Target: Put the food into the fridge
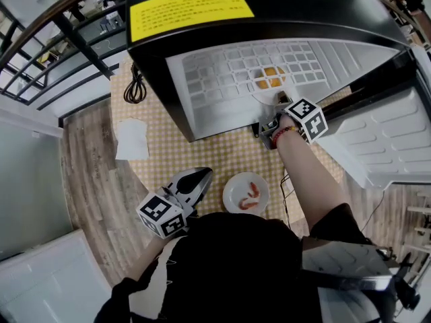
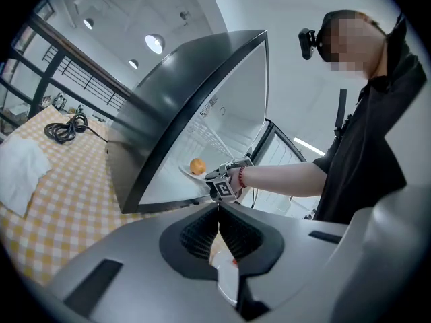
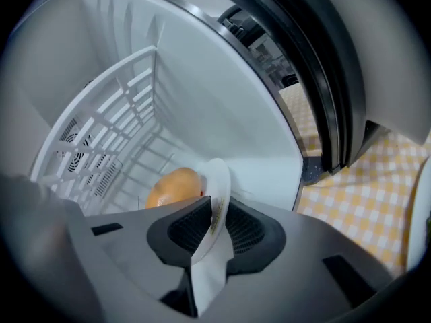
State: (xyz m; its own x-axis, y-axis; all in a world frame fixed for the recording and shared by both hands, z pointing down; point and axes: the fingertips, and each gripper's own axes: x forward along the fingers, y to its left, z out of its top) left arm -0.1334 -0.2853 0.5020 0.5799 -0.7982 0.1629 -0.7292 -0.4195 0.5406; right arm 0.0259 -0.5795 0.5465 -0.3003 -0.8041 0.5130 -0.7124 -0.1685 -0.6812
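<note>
My right gripper reaches into the open black fridge, its pads closed on the rim of a white plate. That plate carries a round orange piece of food, also seen from above as an orange blob over the white wire shelf. My left gripper hovers shut and empty near the table's front. Close beside it, a second white plate with pink shrimp rests on the checked cloth.
The fridge door hangs open at the right. A white cloth and a coiled black cable lie left of the fridge on the yellow checked tablecloth. A railing runs along the far left.
</note>
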